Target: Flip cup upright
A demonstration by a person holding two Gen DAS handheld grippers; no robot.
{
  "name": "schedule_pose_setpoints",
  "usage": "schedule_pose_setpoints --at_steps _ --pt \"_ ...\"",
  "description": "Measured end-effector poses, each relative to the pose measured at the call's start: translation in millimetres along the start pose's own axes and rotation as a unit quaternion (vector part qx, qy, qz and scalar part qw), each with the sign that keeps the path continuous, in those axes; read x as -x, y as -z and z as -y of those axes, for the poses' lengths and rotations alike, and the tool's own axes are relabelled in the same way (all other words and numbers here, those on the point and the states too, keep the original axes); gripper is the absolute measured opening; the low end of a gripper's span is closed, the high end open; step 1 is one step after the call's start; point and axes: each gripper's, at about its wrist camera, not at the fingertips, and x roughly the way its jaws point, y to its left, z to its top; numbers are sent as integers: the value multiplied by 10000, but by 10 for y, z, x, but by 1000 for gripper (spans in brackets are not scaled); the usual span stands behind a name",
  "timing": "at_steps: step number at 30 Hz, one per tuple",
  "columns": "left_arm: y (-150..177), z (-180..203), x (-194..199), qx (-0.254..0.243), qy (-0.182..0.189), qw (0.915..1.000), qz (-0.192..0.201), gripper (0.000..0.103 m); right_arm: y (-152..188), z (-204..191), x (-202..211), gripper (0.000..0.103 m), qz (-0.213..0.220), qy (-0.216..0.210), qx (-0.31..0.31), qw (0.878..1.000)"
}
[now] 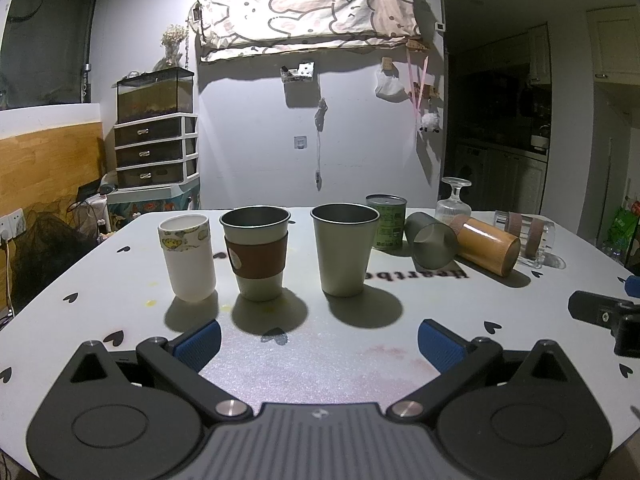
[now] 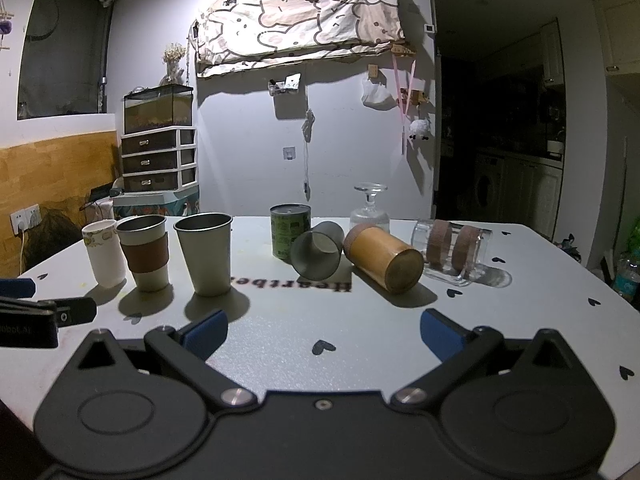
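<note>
Three cups stand upright in a row: a white cup (image 1: 188, 258), a metal cup with a brown sleeve (image 1: 258, 254) and a plain metal cup (image 1: 344, 250). A small grey cup (image 2: 318, 249), a bamboo cup (image 2: 384, 258) and a clear glass mug (image 2: 452, 254) lie on their sides. They also show at the right of the left wrist view, the grey cup (image 1: 432, 245), the bamboo cup (image 1: 486, 245). My left gripper (image 1: 319, 342) is open and empty in front of the upright cups. My right gripper (image 2: 323, 334) is open and empty in front of the lying cups.
A green tin (image 2: 290, 236) stands upside down behind the grey cup. A stemmed glass (image 2: 370, 208) stands inverted at the back. The white table (image 2: 360, 320) has black heart marks and printed lettering. The right gripper's side (image 1: 604, 316) shows at the right edge.
</note>
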Motion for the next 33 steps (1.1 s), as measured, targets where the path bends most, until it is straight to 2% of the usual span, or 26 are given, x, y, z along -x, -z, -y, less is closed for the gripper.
schedule_pose_setpoints --at_steps 5,10,18,21,24,33 --pt "11 12 -6 -19 1 10000 -17 103 -5 101 -70 103 229 -252 -58 9994" --pt "34 35 -26 -46 11 10000 -36 103 -143 239 -334 103 327 -24 188 9993" --pt "57 38 -44 -23 137 9999 -48 103 -416 474 -1089 103 144 194 1388 9900" --pt "80 47 -49 -41 149 9999 -49 103 -415 508 -1432 103 -97 160 1936 9809" --pt "95 37 -80 -11 166 9998 -104 103 -440 548 -1749 102 -291 58 2114 9769" --pt "133 -86 -88 71 130 9998 -119 103 -364 681 -2594 102 -961 138 1839 9781"
